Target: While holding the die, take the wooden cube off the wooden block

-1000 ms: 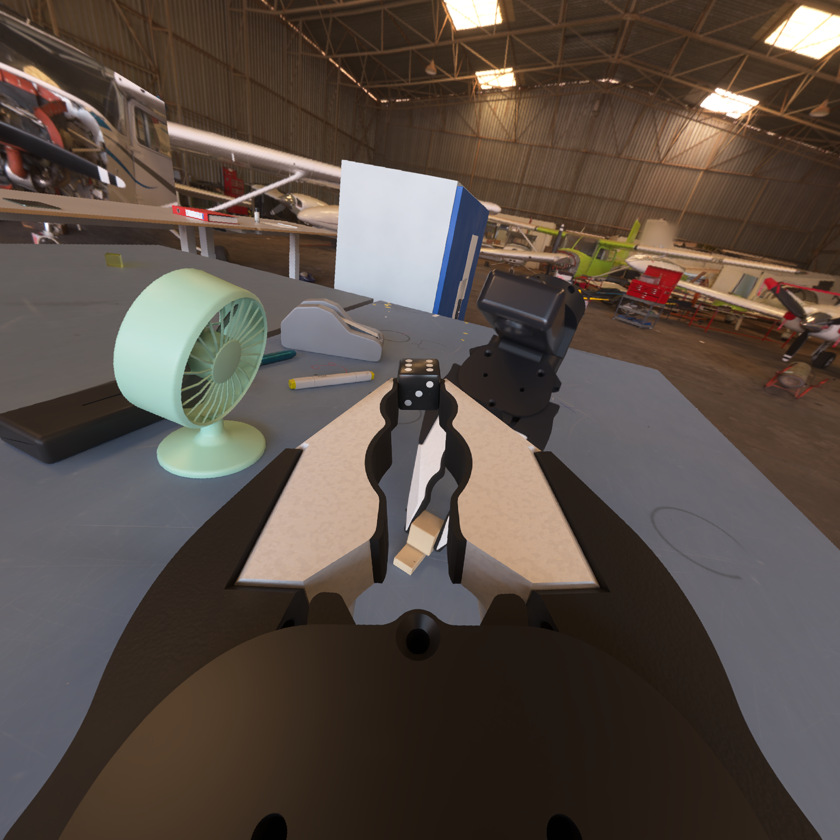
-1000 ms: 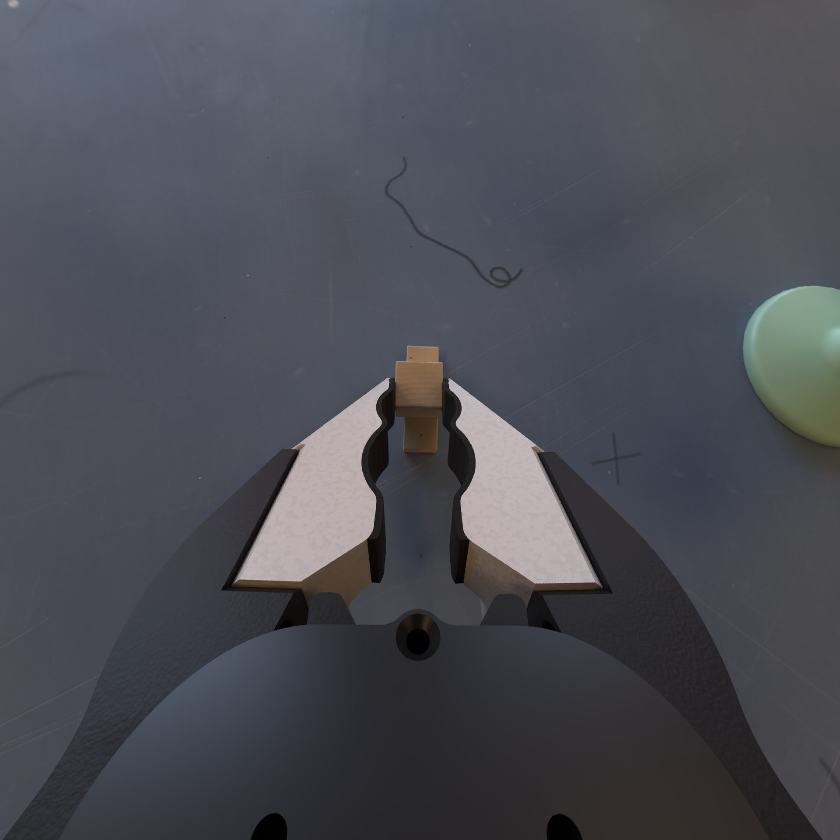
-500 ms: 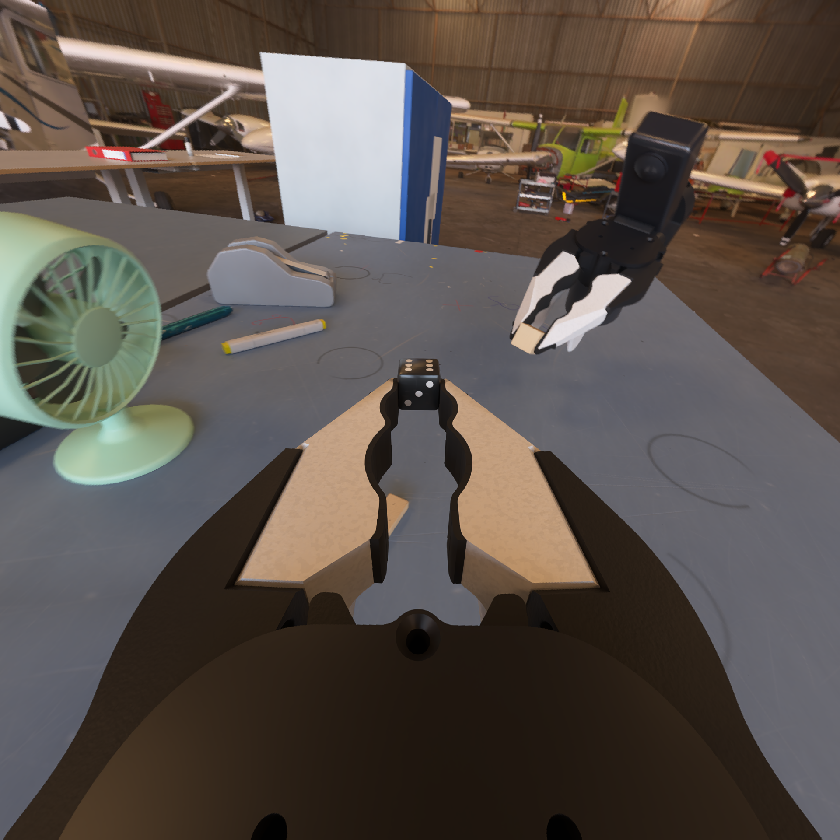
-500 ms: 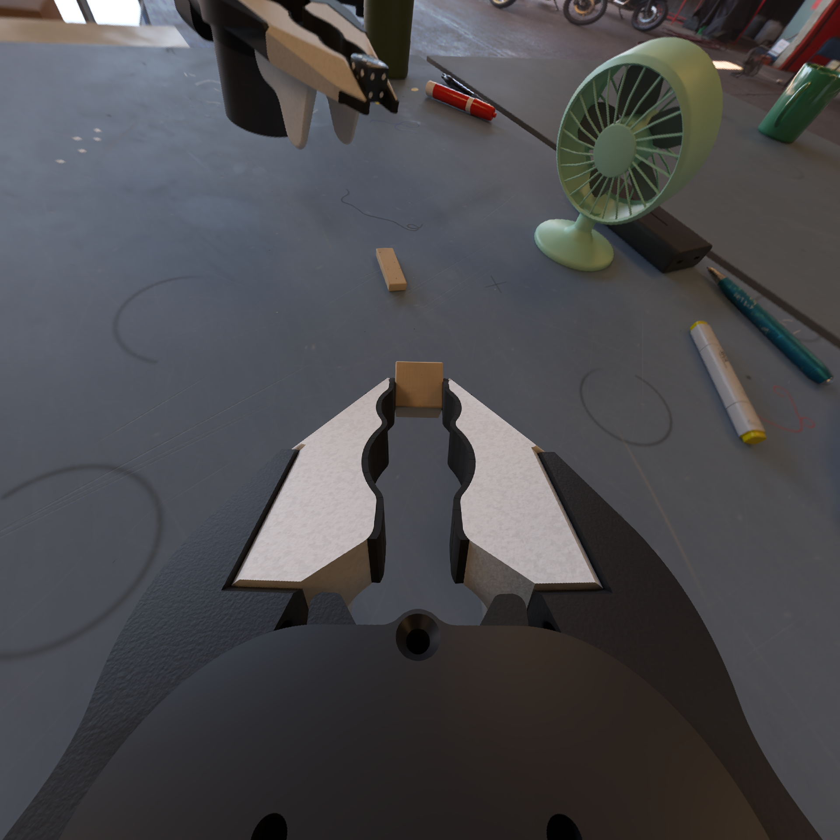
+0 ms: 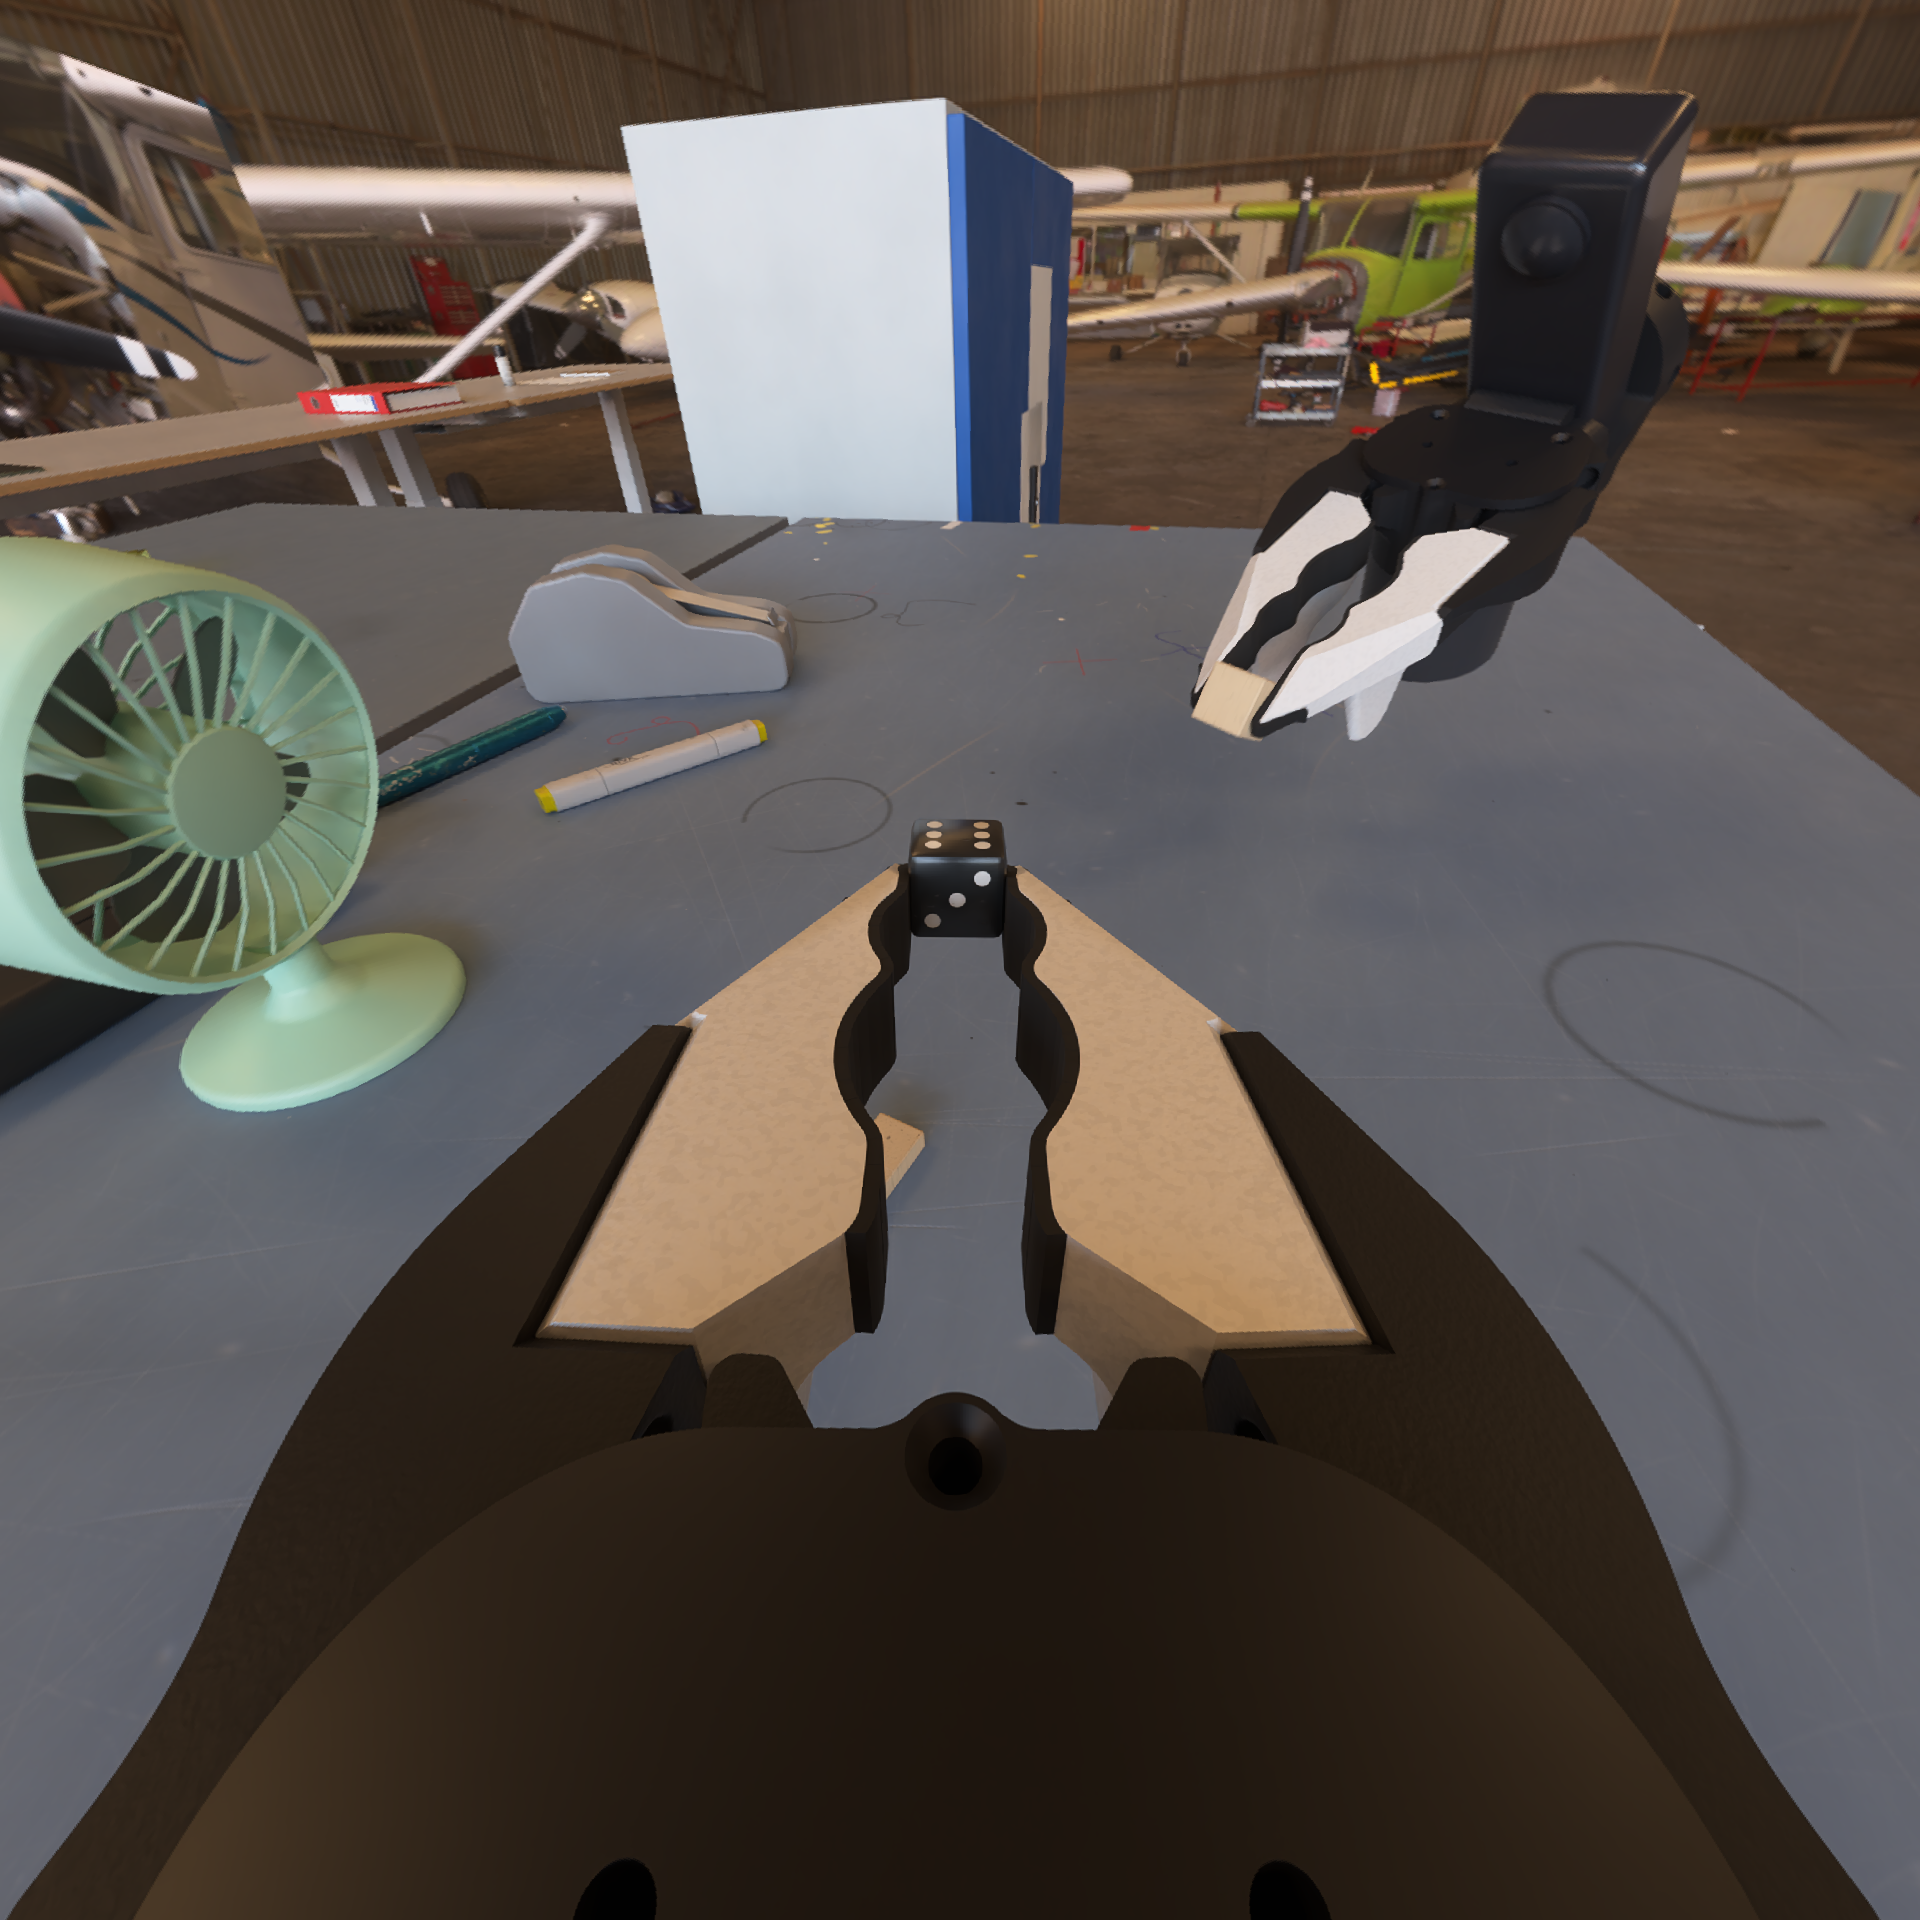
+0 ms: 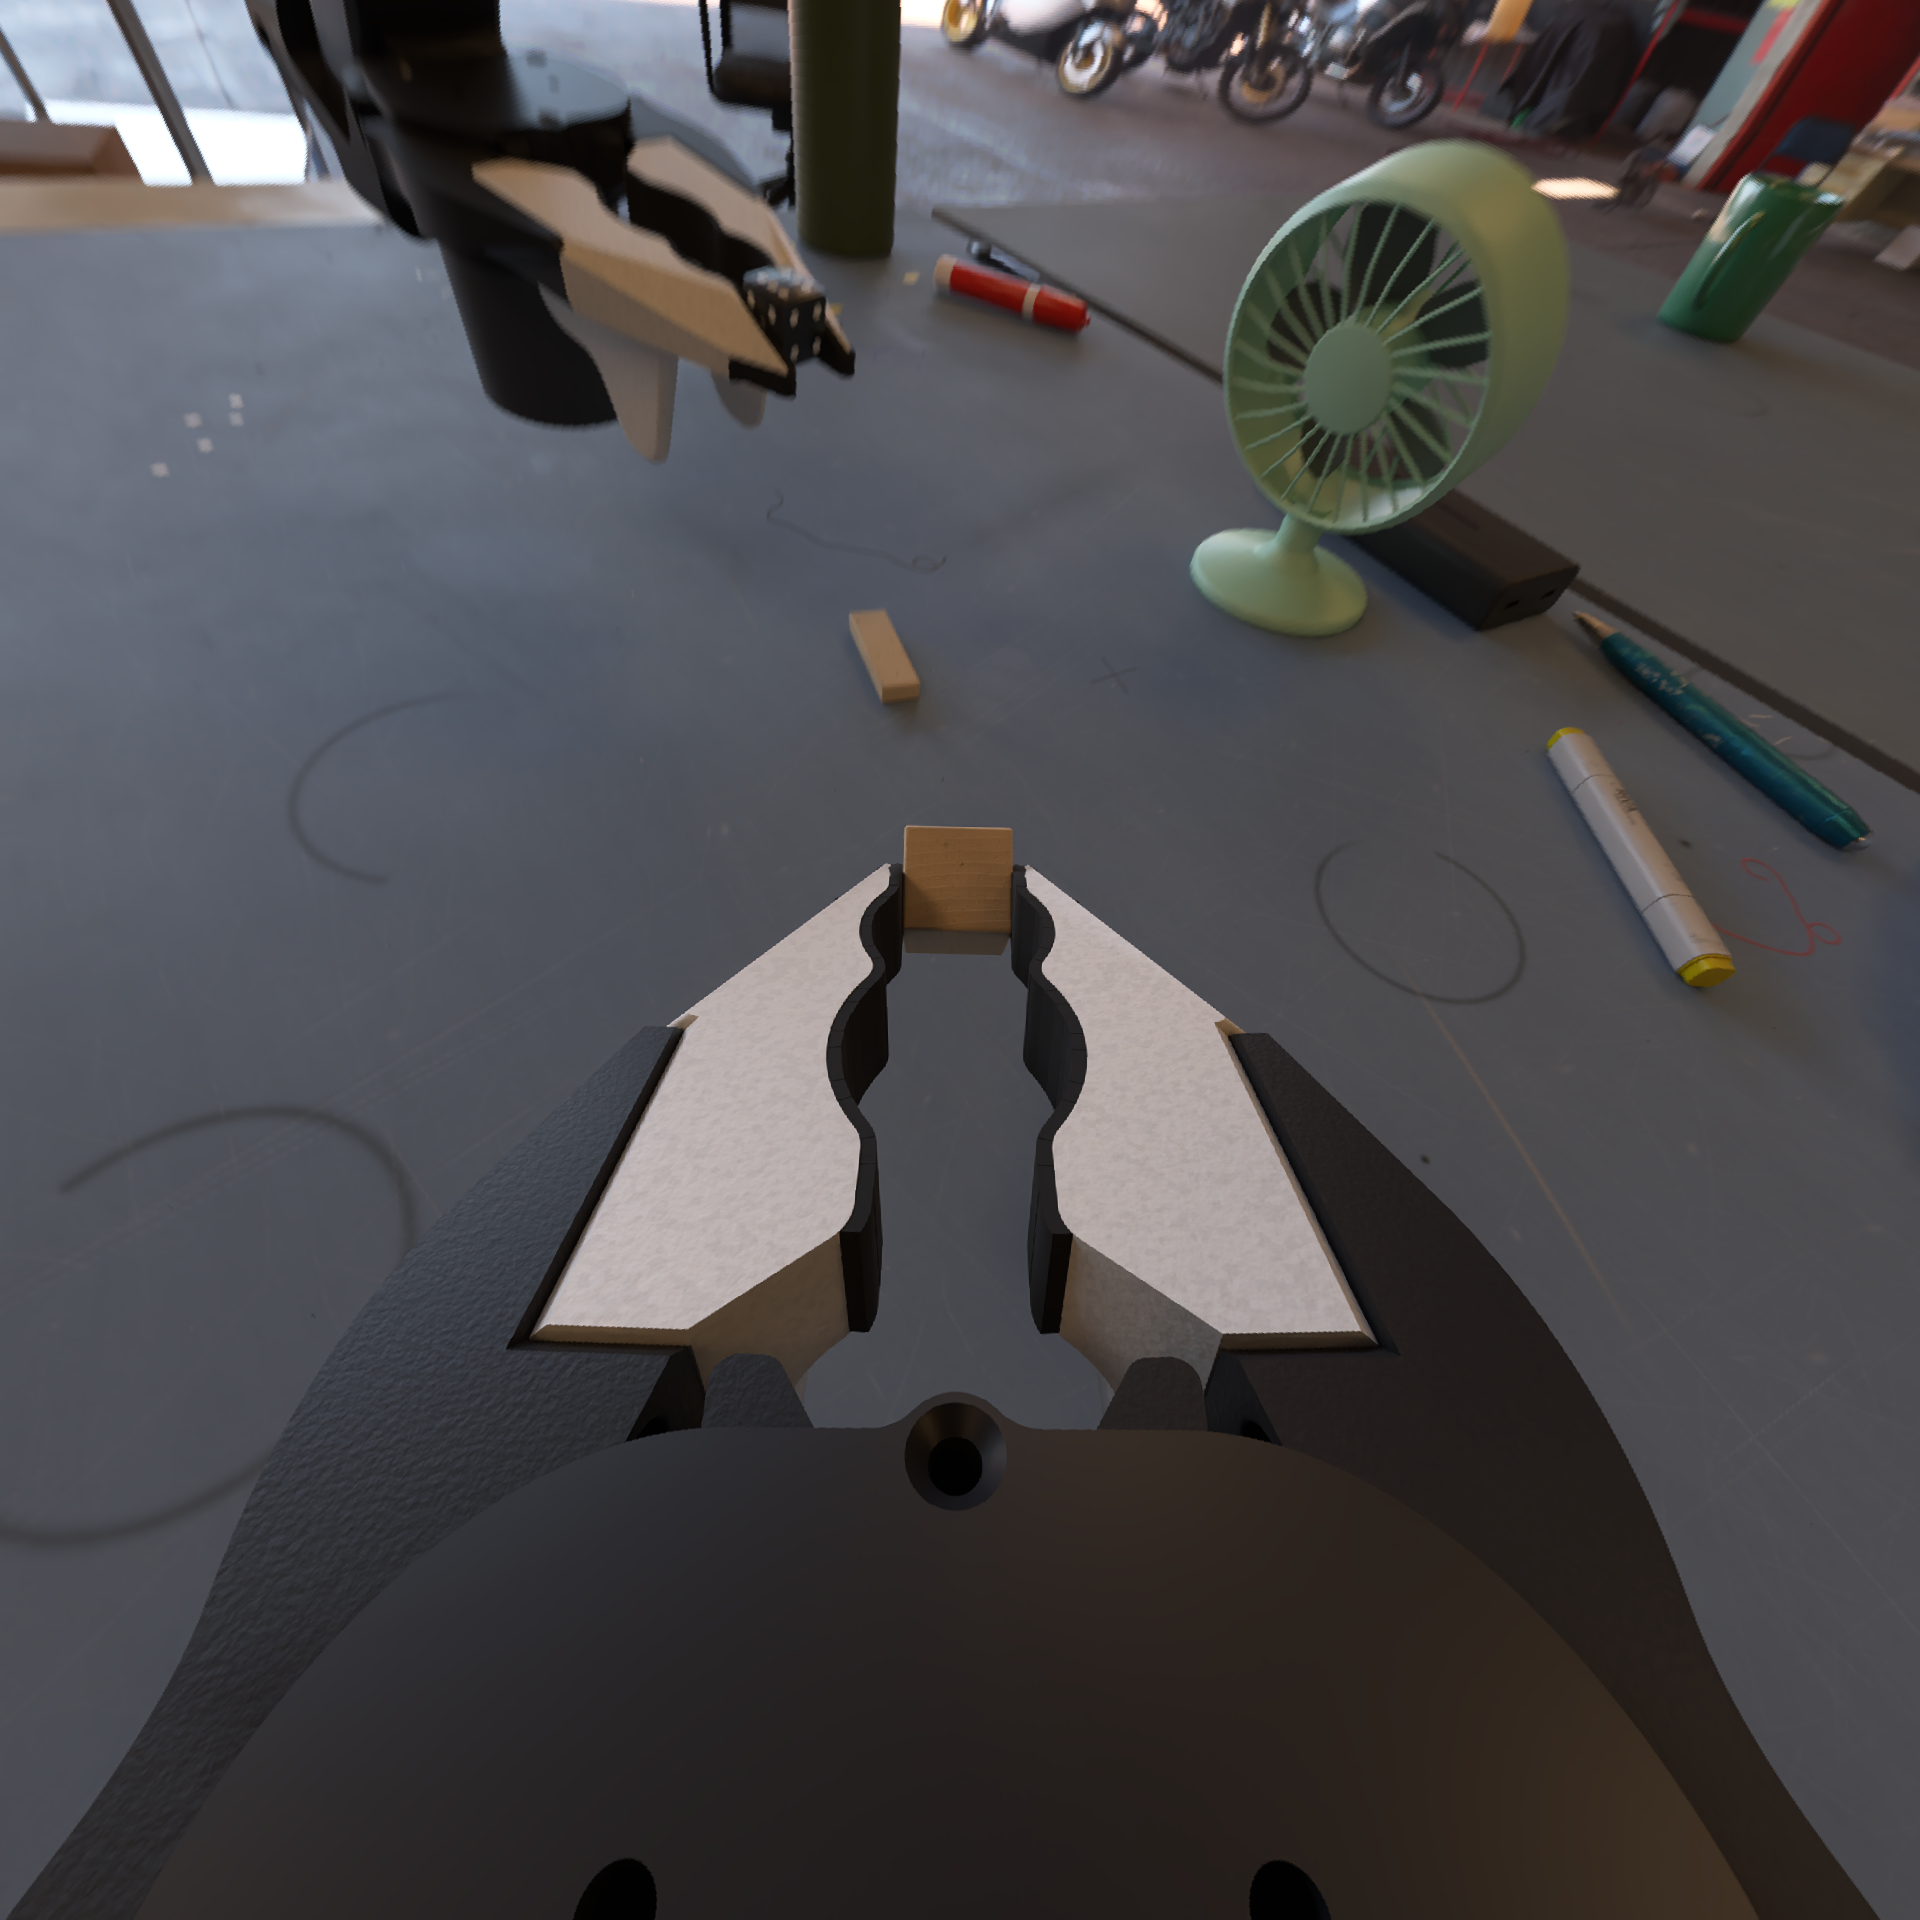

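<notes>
My left gripper is shut on a black die with white pips and holds it above the grey table. It shows from afar in the right wrist view with the die. My right gripper is shut on the wooden cube, held in the air. It shows at the upper right of the left wrist view with the cube. The flat wooden block lies bare on the table, away from both grippers. Only its corner shows between my left fingers.
A mint green fan stands beside a black box. A white marker, a teal pen, a red marker, a grey tape dispenser, a white and blue box and a green cup lie around.
My right gripper lifted the wooden cube off the block and pulled up and back. My left gripper rose and drew back with the die. The block stayed on the table.
</notes>
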`<action>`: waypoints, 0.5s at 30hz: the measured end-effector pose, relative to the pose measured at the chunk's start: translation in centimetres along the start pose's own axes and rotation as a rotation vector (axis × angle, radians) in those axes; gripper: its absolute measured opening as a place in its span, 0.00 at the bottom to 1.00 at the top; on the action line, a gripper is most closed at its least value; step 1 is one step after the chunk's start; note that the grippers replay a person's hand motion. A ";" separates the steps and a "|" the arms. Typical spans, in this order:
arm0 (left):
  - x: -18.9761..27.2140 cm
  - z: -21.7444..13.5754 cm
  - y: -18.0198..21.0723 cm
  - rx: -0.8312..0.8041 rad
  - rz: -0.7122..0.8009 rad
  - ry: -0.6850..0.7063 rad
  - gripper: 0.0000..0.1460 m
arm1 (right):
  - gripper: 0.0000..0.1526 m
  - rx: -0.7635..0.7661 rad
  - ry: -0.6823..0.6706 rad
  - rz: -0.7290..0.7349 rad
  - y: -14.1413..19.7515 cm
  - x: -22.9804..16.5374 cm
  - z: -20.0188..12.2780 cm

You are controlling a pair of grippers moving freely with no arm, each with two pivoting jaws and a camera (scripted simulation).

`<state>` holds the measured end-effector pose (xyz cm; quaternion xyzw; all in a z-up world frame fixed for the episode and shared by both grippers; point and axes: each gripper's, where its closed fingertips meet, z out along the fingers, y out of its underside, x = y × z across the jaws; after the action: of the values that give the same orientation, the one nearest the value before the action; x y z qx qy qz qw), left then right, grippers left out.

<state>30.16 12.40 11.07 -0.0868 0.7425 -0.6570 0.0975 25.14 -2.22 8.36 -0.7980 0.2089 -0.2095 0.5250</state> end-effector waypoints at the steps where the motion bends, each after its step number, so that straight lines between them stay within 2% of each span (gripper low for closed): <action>1: -0.1 -0.1 0.0 0.005 -0.008 -0.005 0.11 | 0.13 0.024 0.005 0.015 -0.4 0.1 -0.3; 5: -0.1 -0.1 0.0 0.002 -0.012 -0.007 0.11 | 0.13 0.096 -0.014 0.087 -1.8 0.0 -0.8; 15: 0.7 0.4 0.0 -0.019 0.019 0.020 0.11 | 0.13 0.073 0.020 0.051 -1.7 0.5 -1.2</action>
<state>29.61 11.85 10.97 -0.0743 0.7505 -0.6497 0.0954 25.04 -2.77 10.37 -0.7706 0.2267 -0.2113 0.5569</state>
